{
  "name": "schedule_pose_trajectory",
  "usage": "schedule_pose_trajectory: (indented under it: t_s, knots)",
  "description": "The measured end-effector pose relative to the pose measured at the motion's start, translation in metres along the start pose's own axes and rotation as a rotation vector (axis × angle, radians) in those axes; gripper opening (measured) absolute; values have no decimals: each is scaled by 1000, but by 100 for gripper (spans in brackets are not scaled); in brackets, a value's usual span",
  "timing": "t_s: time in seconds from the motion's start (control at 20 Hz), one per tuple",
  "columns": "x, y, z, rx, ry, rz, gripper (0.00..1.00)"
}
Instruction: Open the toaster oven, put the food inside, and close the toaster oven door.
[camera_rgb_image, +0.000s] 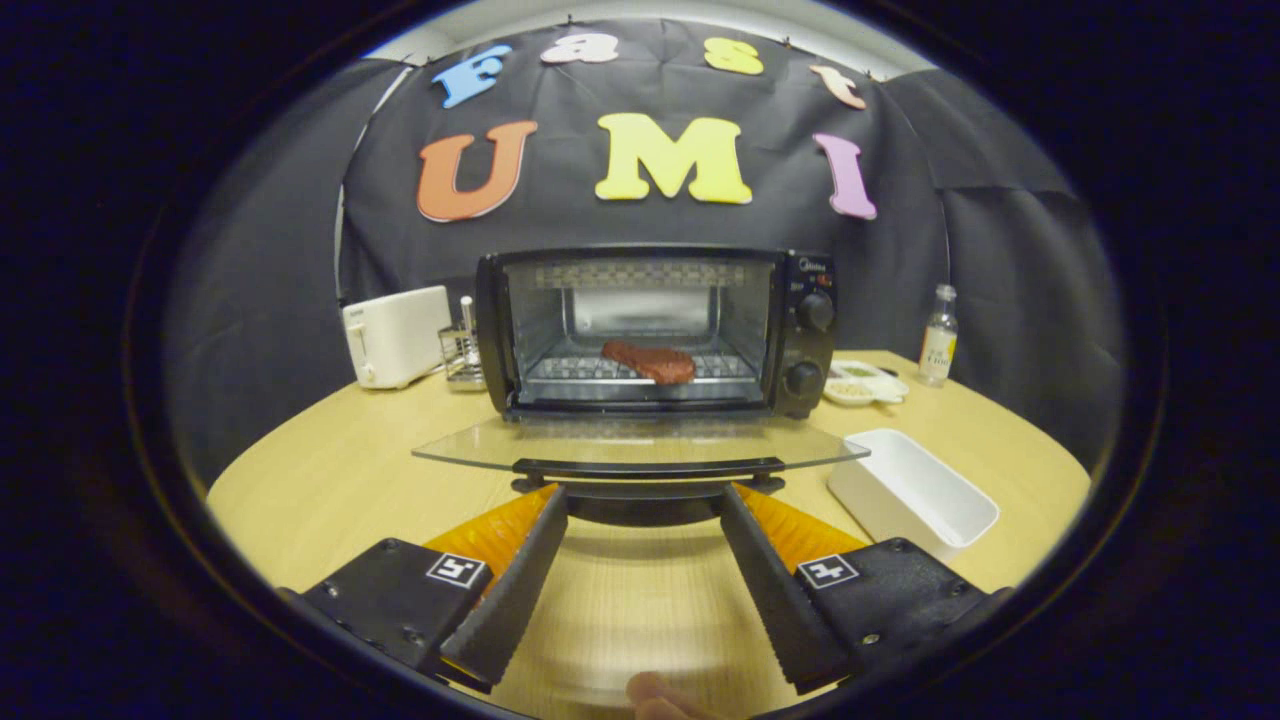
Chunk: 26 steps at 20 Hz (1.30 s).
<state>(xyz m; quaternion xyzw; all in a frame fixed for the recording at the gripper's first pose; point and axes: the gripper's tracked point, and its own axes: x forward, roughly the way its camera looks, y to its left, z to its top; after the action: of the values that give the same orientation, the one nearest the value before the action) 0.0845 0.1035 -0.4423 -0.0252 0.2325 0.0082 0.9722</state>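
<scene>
1. Fingertip of a person's hand (655, 697) nearest the lens, low between the two gripper arms.
2. Two-finger gripper (645, 492) spread wide, empty; nothing pressed between the fingers (515, 580).
3. Clear glass oven door (640, 447) dropped flat and level, dark bar handle (648, 468) along its front edge, just ahead of the fingertips and running crosswise to them.
4. Black toaster oven (800, 330) straight beyond the door, cavity open, two round knobs on its right panel.
5. Reddish-brown slab of food (650, 361) lying on the wire rack (735, 366) inside, centred, well beyond the fingers.
6. White rectangular tray (915, 490) bare on the pale wooden table (330, 480), right of the door.
7. Judged: loading done, closing left. Handle dead ahead, long axis across the approach; fingertips apparently level with it, so likely lifted from below its edge.
</scene>
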Motion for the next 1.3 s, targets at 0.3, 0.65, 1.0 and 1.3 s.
schedule_pose_trajectory:
  t_s: [0.3,0.65,1.0,1.3]
  knots:
    - [-2,2,20,-22,-31,-10,98]
    - [5,3,61,-42,-117,-14,98]
    - [20,5,98,-48,-148,-18,98]
    - [41,6,130,-55,-155,-24,98]
